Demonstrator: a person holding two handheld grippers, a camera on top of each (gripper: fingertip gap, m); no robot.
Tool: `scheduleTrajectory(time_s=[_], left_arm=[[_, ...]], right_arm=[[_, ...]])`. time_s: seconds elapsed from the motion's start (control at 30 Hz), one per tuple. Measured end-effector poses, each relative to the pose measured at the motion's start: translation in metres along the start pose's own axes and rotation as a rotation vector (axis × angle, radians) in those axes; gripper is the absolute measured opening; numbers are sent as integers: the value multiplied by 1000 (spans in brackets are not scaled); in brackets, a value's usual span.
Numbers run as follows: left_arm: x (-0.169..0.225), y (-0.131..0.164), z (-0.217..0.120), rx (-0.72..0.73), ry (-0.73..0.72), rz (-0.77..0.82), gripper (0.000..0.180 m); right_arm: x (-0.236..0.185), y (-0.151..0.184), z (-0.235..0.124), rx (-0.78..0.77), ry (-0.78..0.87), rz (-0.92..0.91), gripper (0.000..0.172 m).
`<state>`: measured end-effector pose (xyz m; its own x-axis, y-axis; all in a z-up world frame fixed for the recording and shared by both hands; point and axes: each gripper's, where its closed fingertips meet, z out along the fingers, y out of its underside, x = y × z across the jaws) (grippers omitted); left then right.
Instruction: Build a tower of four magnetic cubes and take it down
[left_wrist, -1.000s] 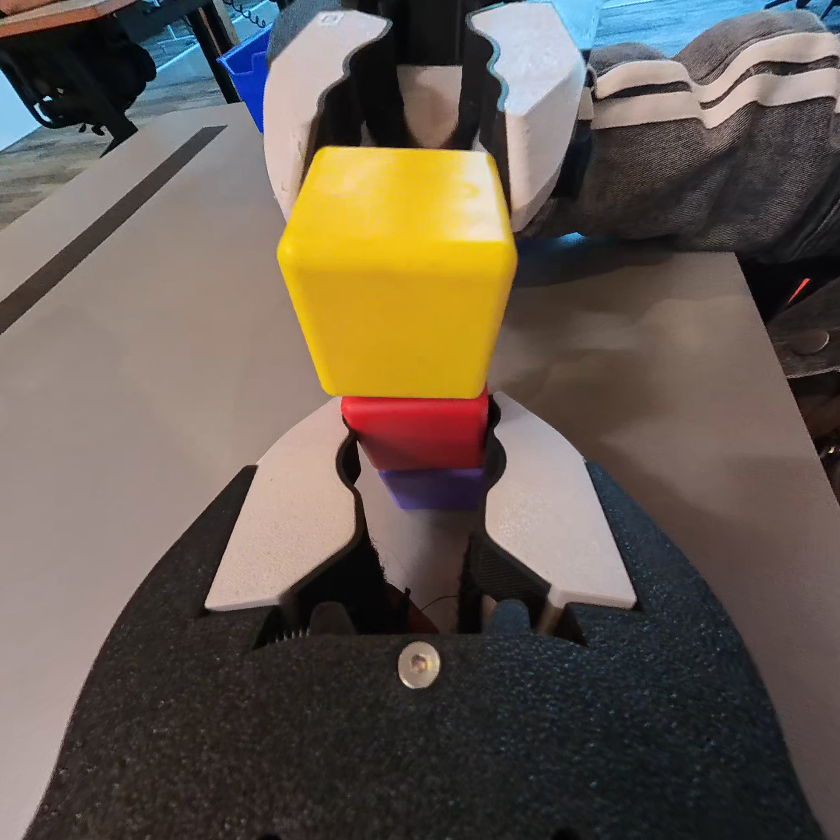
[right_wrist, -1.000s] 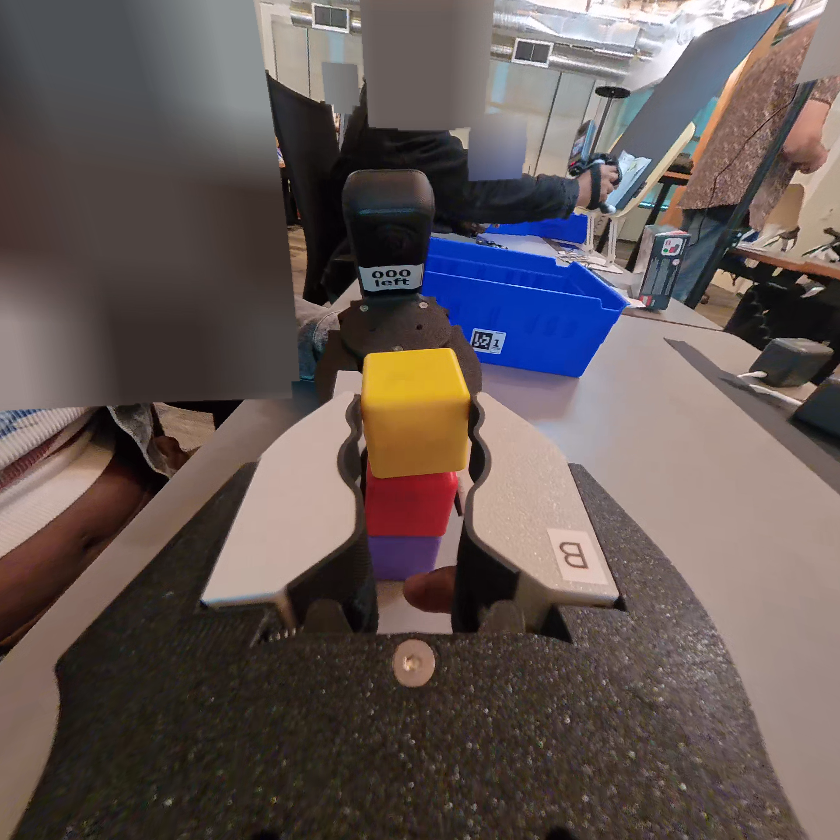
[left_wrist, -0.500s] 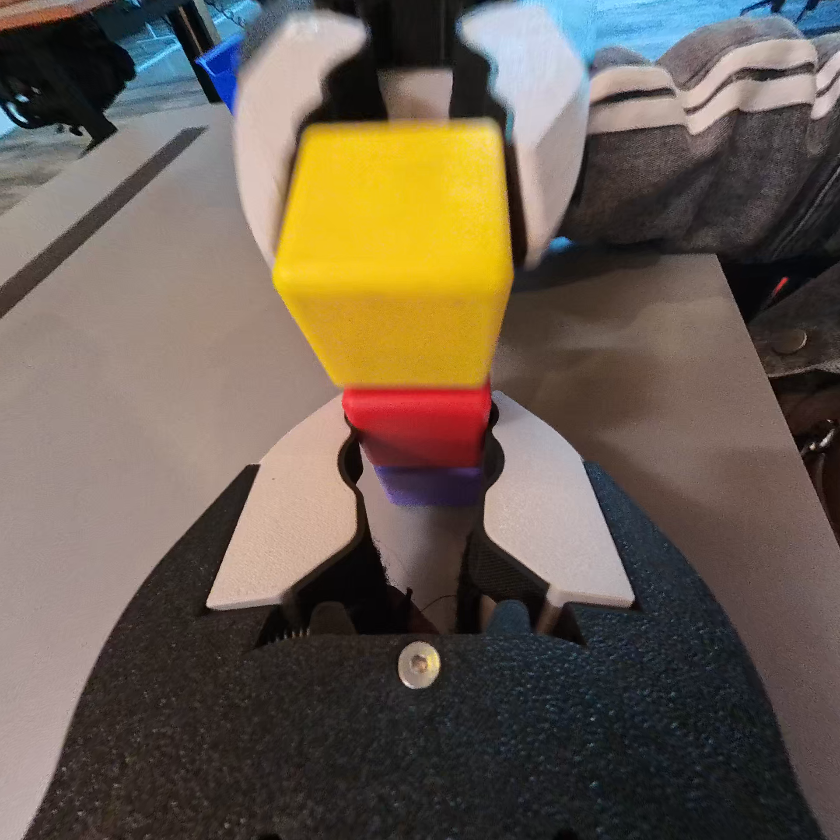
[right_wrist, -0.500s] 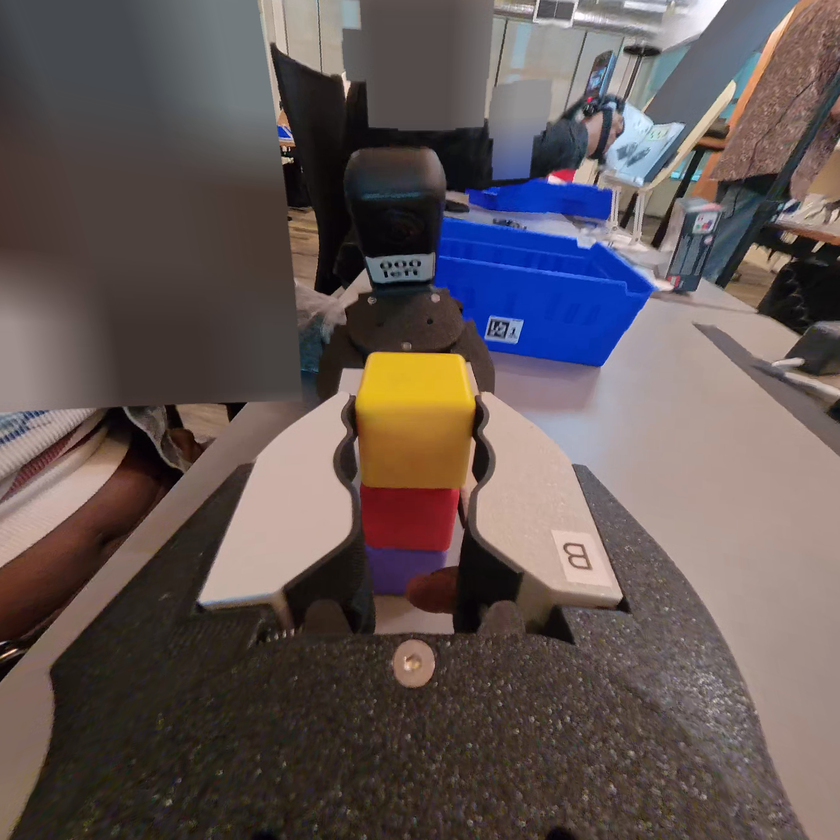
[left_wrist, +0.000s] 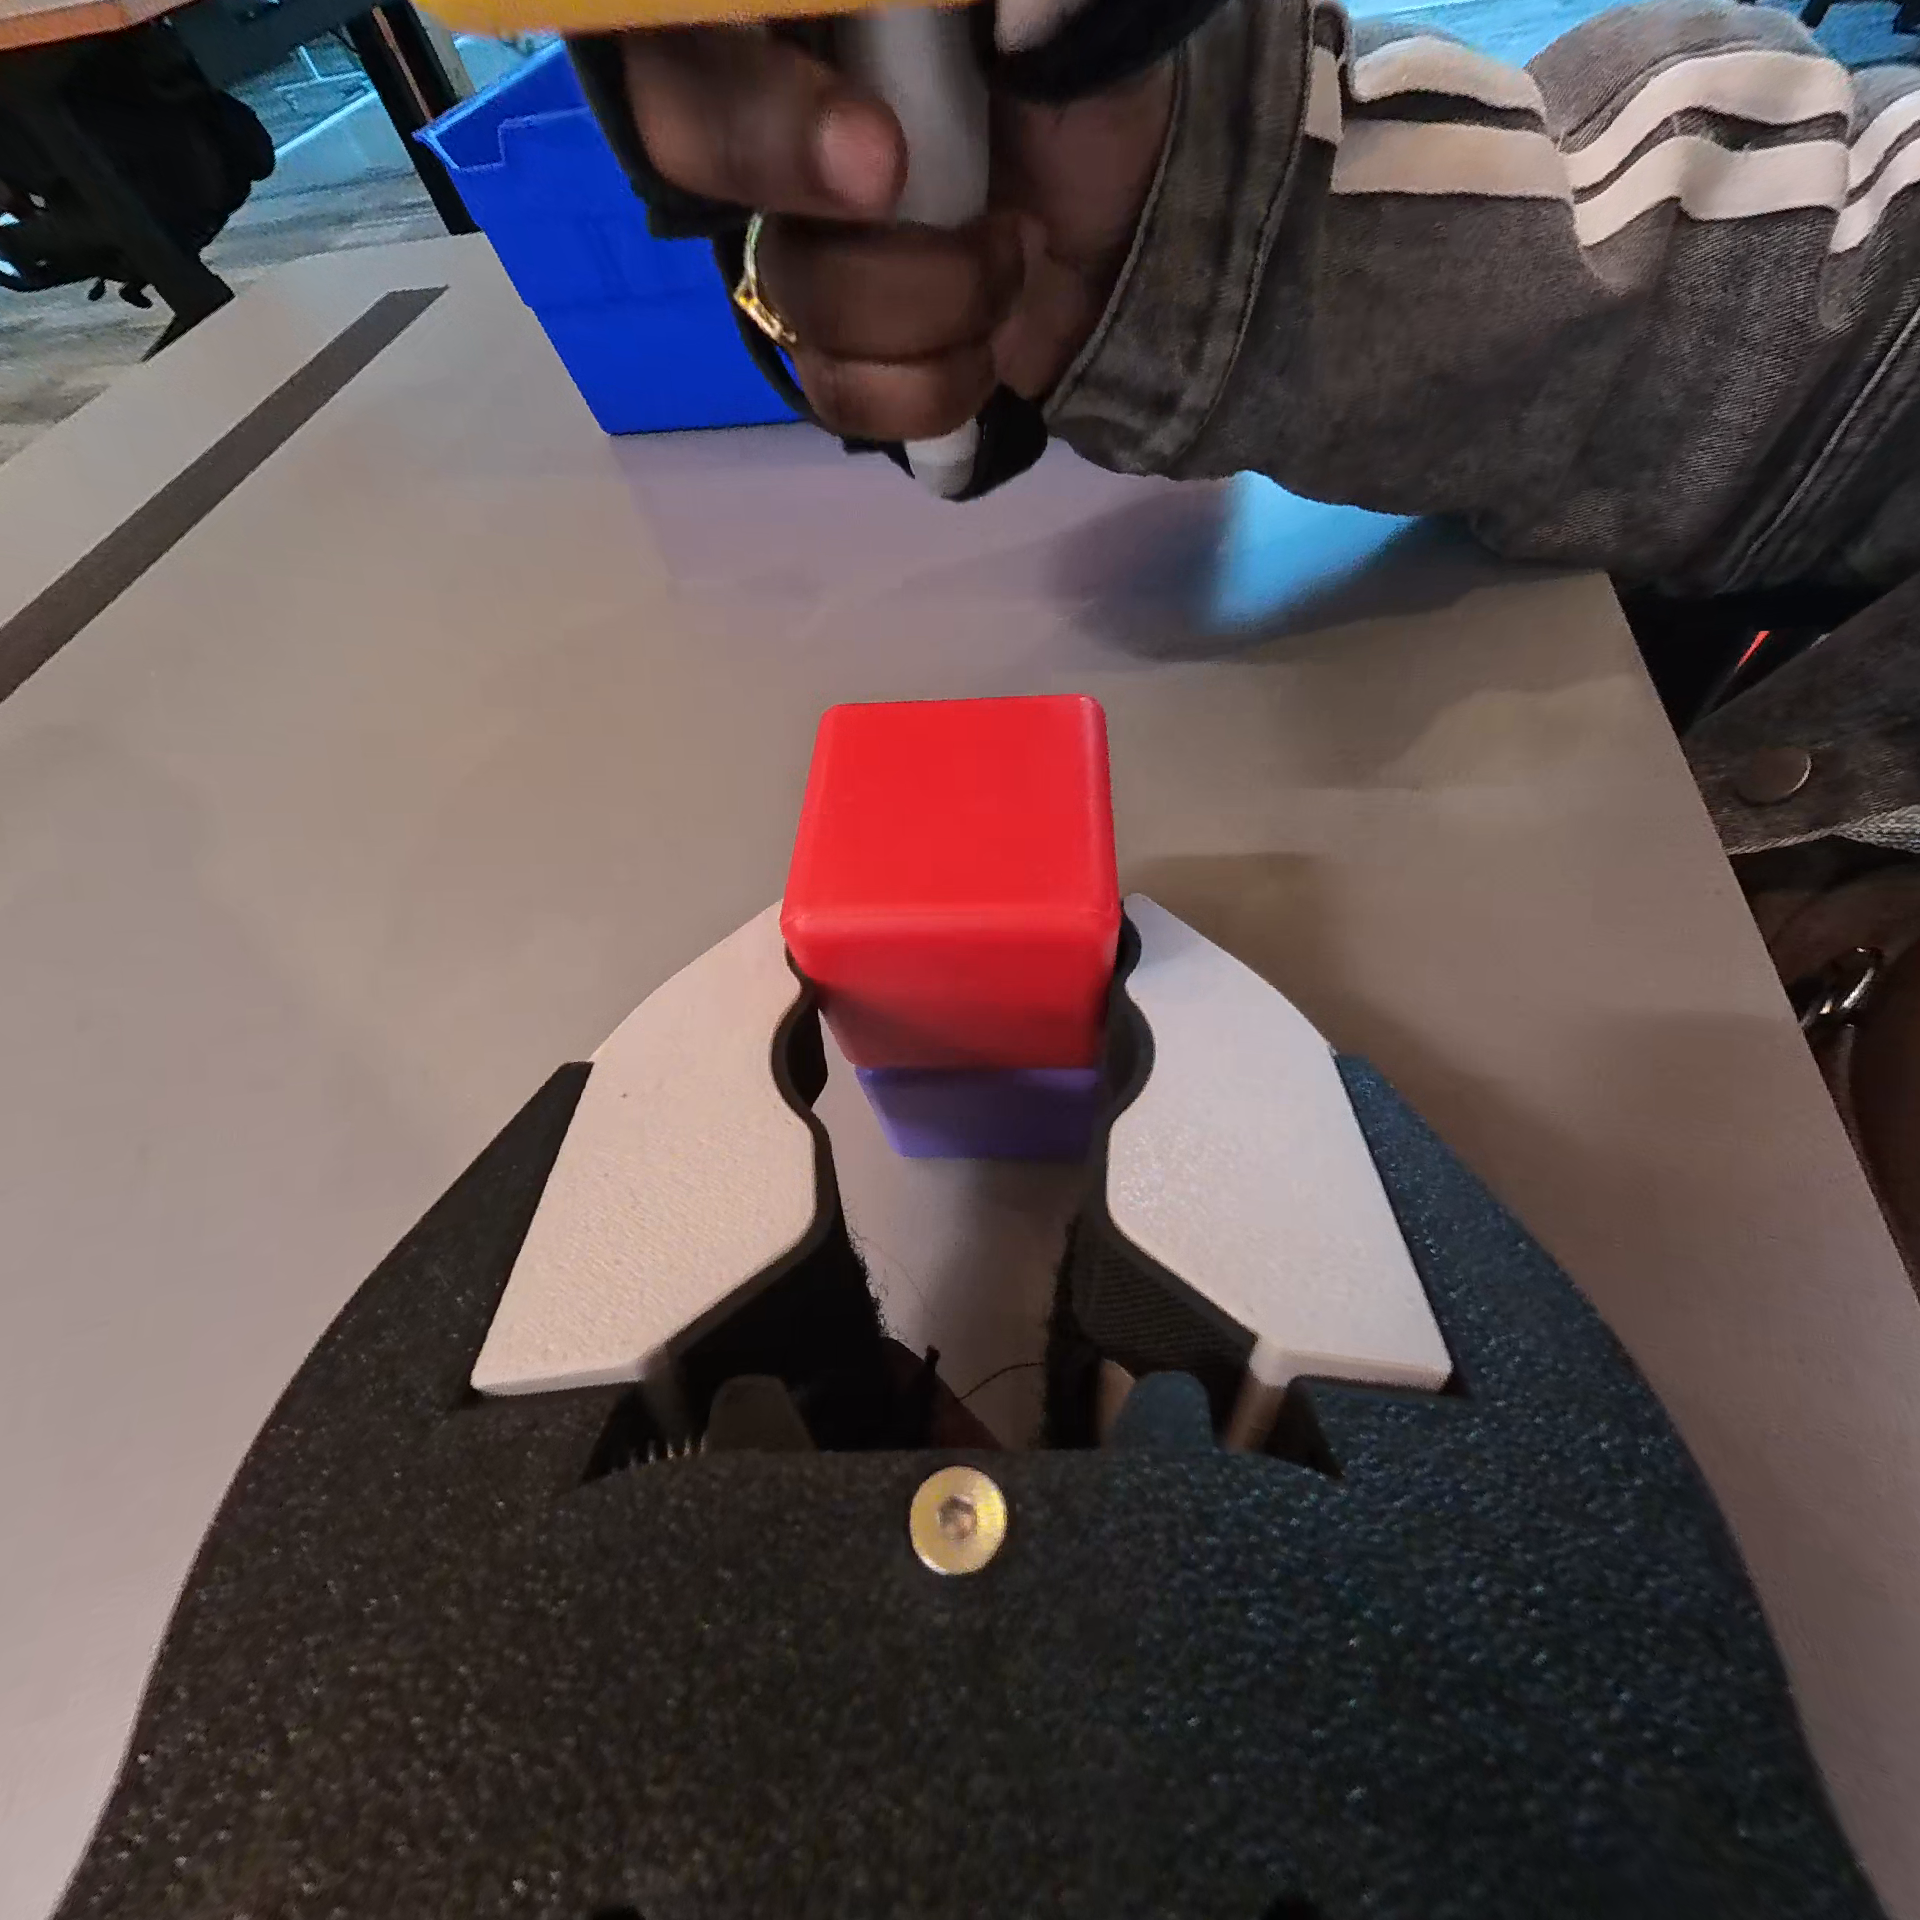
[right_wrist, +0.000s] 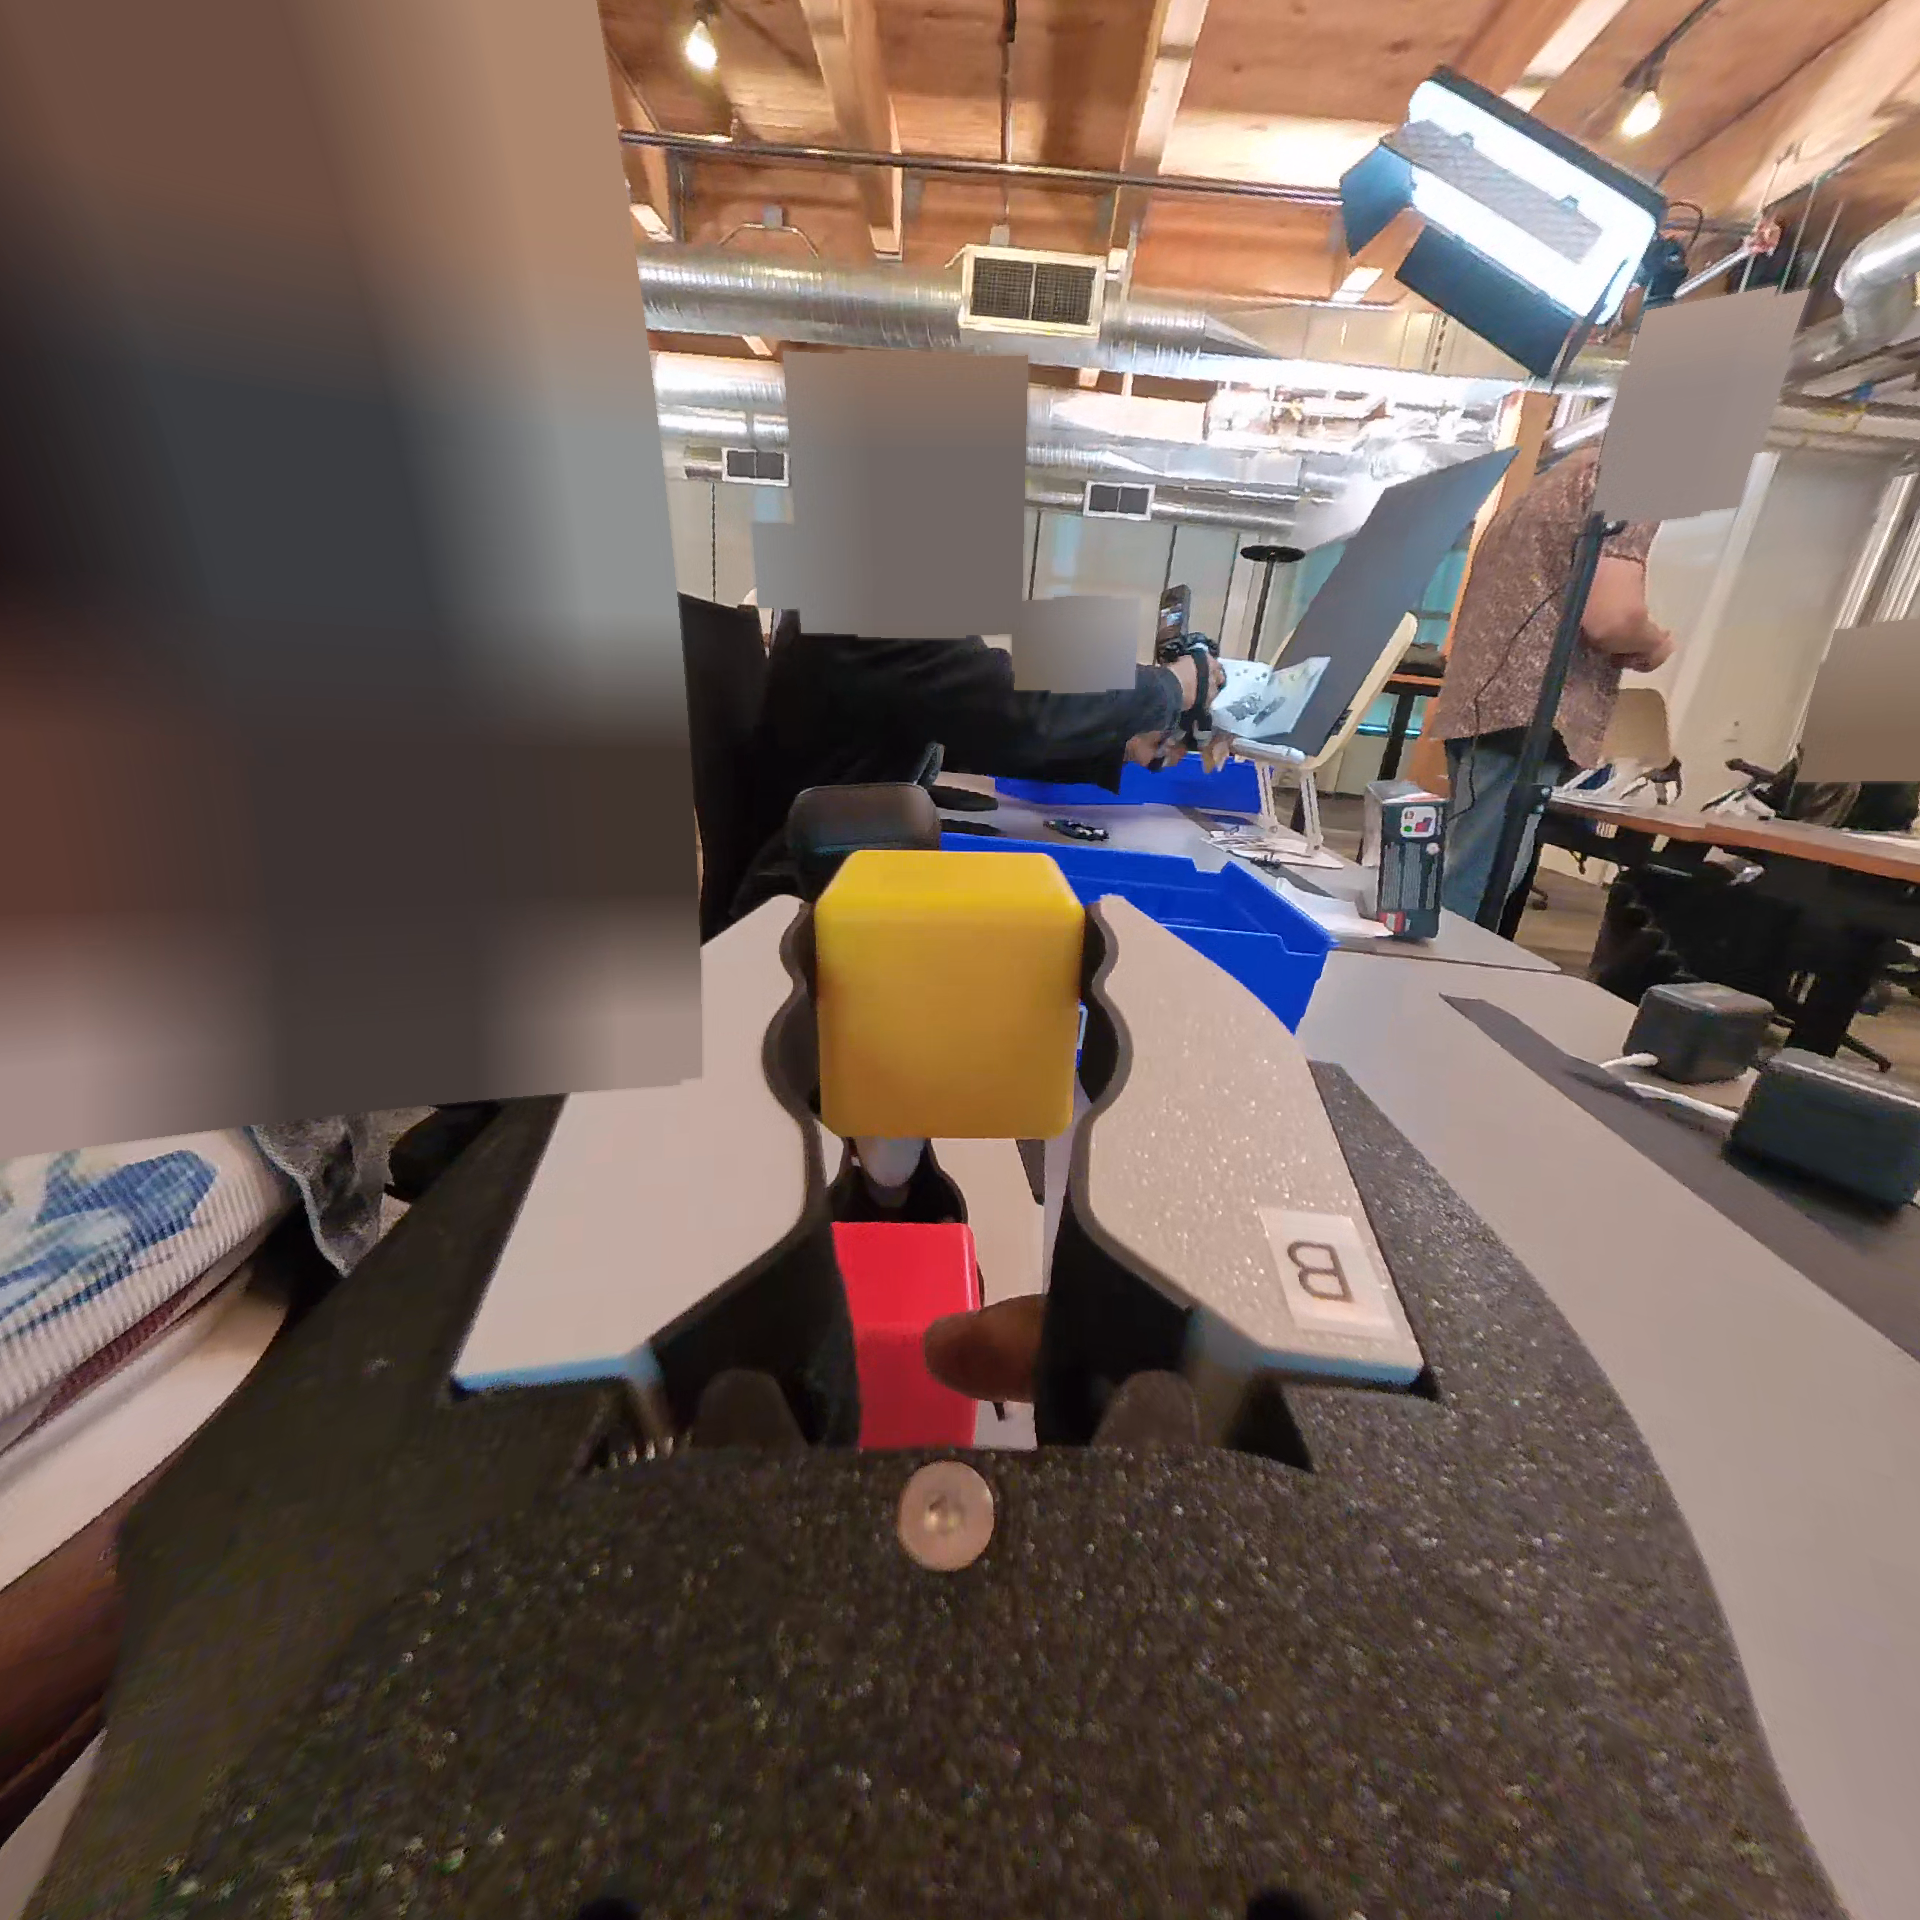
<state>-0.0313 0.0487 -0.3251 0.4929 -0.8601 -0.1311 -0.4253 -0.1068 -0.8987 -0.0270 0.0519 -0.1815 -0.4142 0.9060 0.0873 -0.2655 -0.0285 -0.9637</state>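
Observation:
In the left wrist view a red cube (left_wrist: 951, 831) sits on a purple cube (left_wrist: 982, 1117) on the grey table (left_wrist: 364, 779). My left gripper (left_wrist: 951, 935) is shut on the red cube, with a fingertip against each side of it. My right gripper (right_wrist: 945, 925) is shut on a yellow cube (right_wrist: 945, 997) and holds it in the air above the stack. The red cube (right_wrist: 899, 1330) shows far below it, between the finger bases. In the left wrist view only a yellow strip (left_wrist: 675, 8) of that cube shows at the top edge, above the hand (left_wrist: 883, 260) holding the right gripper.
A blue bin (left_wrist: 582, 270) stands at the far side of the table; it also shows in the right wrist view (right_wrist: 1226, 935). The table's right edge (left_wrist: 1714, 831) is close to the stack. A sleeved arm (left_wrist: 1507, 312) reaches over the far right. Black boxes (right_wrist: 1818, 1122) lie to the right. Spacing between my two grippers at the tips: around 15 centimeters.
The right gripper has lifted the yellow cube off the red cube and carried it straight up, out of the left wrist view. The left gripper stayed shut on the red cube.

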Motion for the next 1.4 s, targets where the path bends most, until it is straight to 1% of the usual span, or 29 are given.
scheduleTrajectory(time_s=[0.03,0.13,0.37,0.57,1.13,1.4], left_arm=[[0,0,0,0,1,-2,51],[0,0,0,0,1,-2,51],[0,0,0,0,1,-3,51],[0,0,0,0,2,-5,51],[1,0,1,-1,24,-21,51],[1,0,2,-1,26,-20,51]], right_arm=[[1,2,1,4,6,8,48],[2,17,6,-5,28,39,48],[-4,48,15,-67,9,90,49],[-6,67,15,-107,1,115,48],[-10,73,9,-105,-42,96,48],[-10,73,9,-106,-33,83,48]])
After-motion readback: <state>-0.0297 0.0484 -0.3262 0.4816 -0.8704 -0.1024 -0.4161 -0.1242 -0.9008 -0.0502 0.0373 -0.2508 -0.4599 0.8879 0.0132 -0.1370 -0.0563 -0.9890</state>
